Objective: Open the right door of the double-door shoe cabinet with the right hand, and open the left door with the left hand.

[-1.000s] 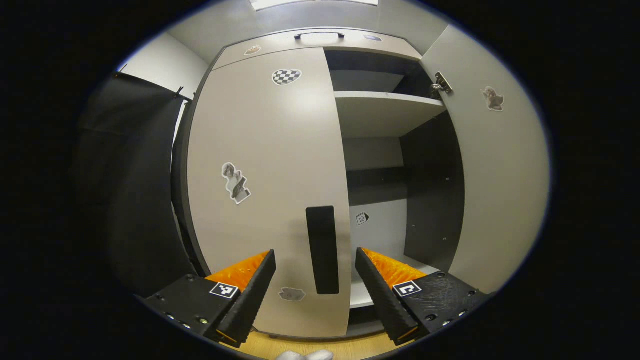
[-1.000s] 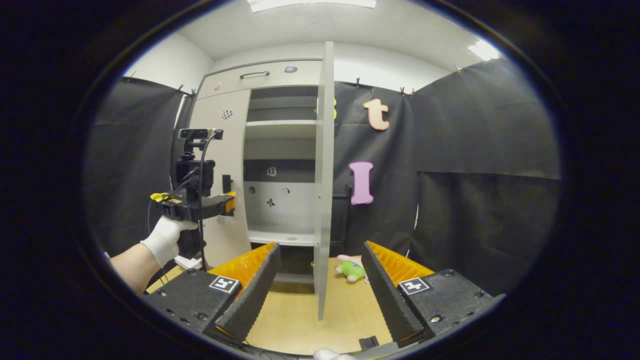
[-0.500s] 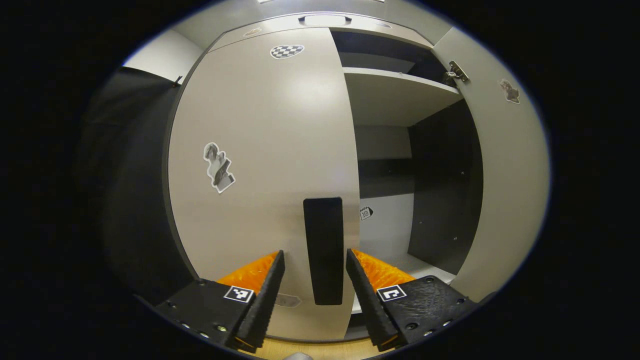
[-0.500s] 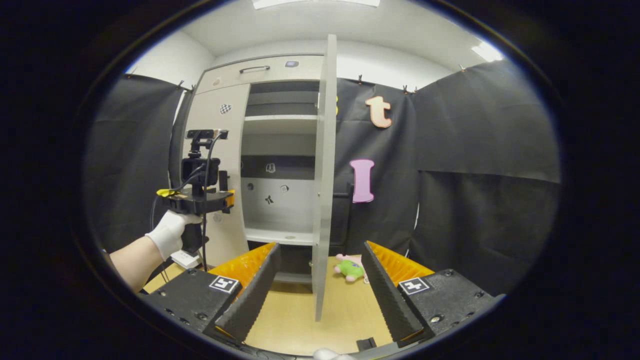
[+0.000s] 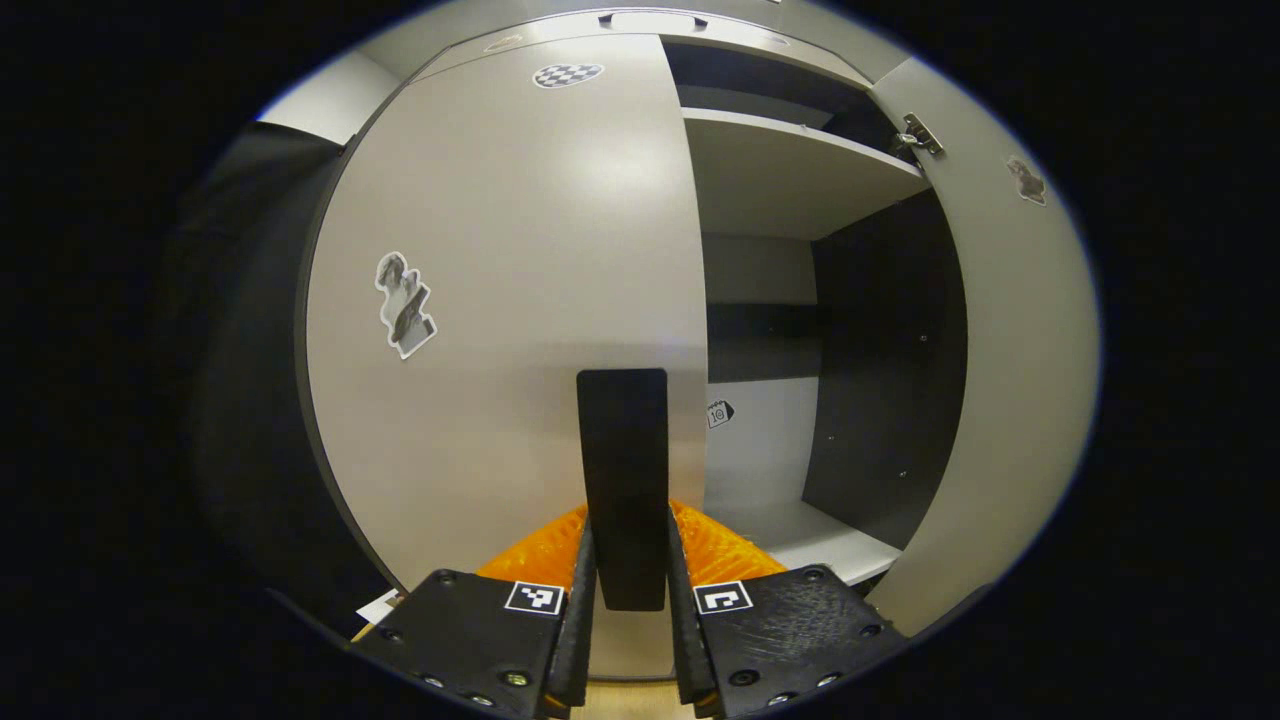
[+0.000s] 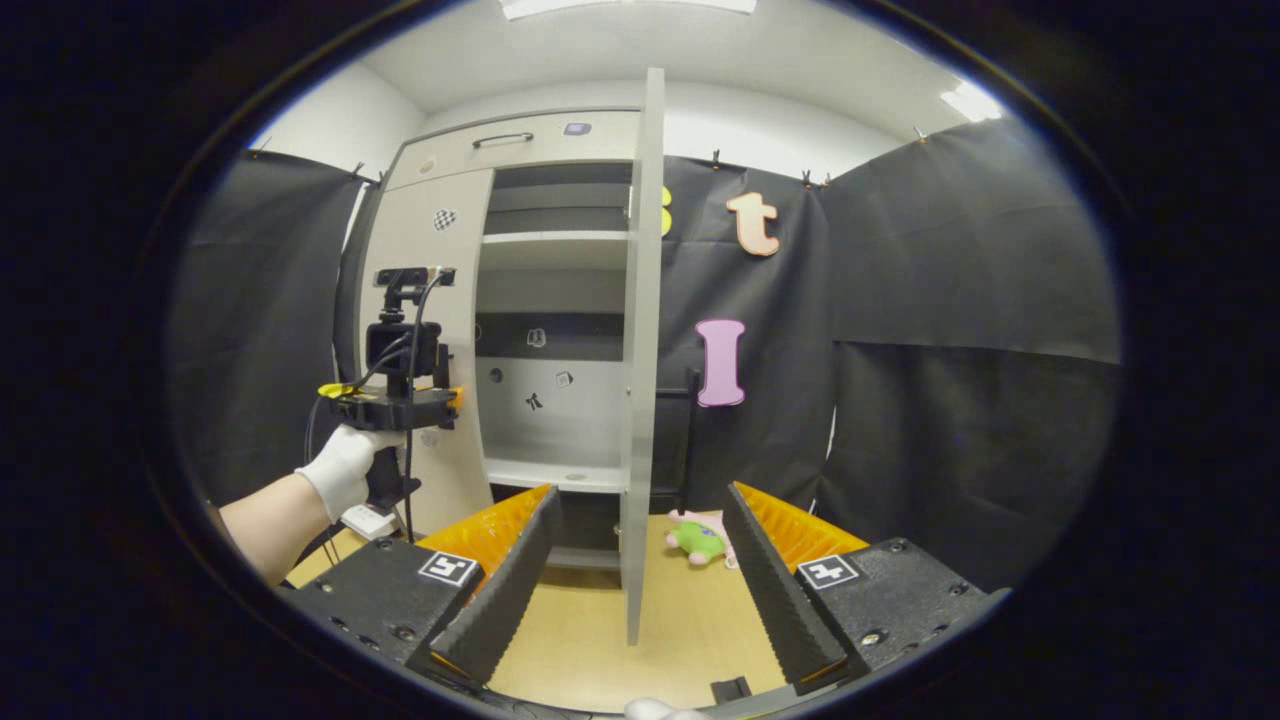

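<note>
The right door [image 6: 640,350] of the shoe cabinet [image 6: 520,150] stands swung out, seen edge-on in the right gripper view, with the shelves [image 6: 555,245] behind it exposed. The left door [image 5: 500,300] sits flush and shut – that half of the task is judged outstanding.

Left gripper [image 5: 627,620]: its two fingers sit close against either side of the dark upright handle [image 5: 622,480] at the left door's right edge. The jaws appear narrowed onto the handle, the lower end of which lies between them; both fingers look to be pressing on it, though the contact faces are partly hidden by the handle itself. In the right gripper view the same tool, held in a gloved hand [image 6: 345,470], is level with the left door's front.

Right gripper [image 6: 635,580]: jaws wide apart, holding nothing, well back from the cabinet, with the open door's edge in line between its fingers but apart from them.

Governing relation: the handle's long axis runs vertical, straight ahead of the left gripper and between its fingers. The hinges presumably lie on the door's far left side, so the pull should follow an arc toward the person and leftward – a straight tug risks the fingers slipping off.

A soft toy [image 6: 700,538] lies on the floor [image 6: 690,630] beyond the open door.
</note>
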Demonstrator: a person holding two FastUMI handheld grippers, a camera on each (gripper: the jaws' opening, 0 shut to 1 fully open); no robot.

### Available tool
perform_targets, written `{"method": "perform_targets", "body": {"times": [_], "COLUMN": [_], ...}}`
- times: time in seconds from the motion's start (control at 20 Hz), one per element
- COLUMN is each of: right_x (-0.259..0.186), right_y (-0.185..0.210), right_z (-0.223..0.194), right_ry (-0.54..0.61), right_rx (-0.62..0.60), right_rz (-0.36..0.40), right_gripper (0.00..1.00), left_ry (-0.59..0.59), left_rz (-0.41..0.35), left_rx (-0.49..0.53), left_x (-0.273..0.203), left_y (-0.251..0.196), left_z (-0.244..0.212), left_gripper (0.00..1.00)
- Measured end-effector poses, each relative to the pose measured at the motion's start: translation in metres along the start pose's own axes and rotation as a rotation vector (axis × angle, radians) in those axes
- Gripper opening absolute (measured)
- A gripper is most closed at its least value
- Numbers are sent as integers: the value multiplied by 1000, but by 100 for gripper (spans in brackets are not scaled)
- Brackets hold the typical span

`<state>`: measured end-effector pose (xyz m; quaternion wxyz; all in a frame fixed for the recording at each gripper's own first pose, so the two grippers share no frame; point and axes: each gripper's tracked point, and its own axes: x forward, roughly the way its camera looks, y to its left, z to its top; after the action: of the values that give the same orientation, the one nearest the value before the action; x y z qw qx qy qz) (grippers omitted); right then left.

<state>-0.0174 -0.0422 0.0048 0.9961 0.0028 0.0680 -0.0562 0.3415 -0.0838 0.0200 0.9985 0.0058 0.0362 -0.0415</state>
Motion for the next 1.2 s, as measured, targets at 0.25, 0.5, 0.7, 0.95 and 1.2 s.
{"method": "perform_targets", "body": {"times": [0.25, 0.5, 0.7, 0.95, 1.2], "right_x": [-1, -2, -3, -19, -29], "right_y": [0, 8, 21, 39, 54], "right_z": [1, 3, 0, -2, -5], "right_ry": [2, -5, -1, -15, -12], "right_rx": [-4, -14, -14, -21, -24], "right_rz": [9, 38, 81, 120, 154], "right_gripper": [100, 100, 100, 100, 100], "left_ry": [6, -7, -4, -11, -18], "left_rz": [-19, -50, -64, -65, -45], "left_rx": [-4, 10, -6, -6, -13], "left_x": [-2, -14, -31, -53, -79], "left_y": [2, 3, 7, 15, 31], "left_z": [-1, -1, -2, -1, -5], "left_gripper": [14, 5, 5, 5, 5]}}
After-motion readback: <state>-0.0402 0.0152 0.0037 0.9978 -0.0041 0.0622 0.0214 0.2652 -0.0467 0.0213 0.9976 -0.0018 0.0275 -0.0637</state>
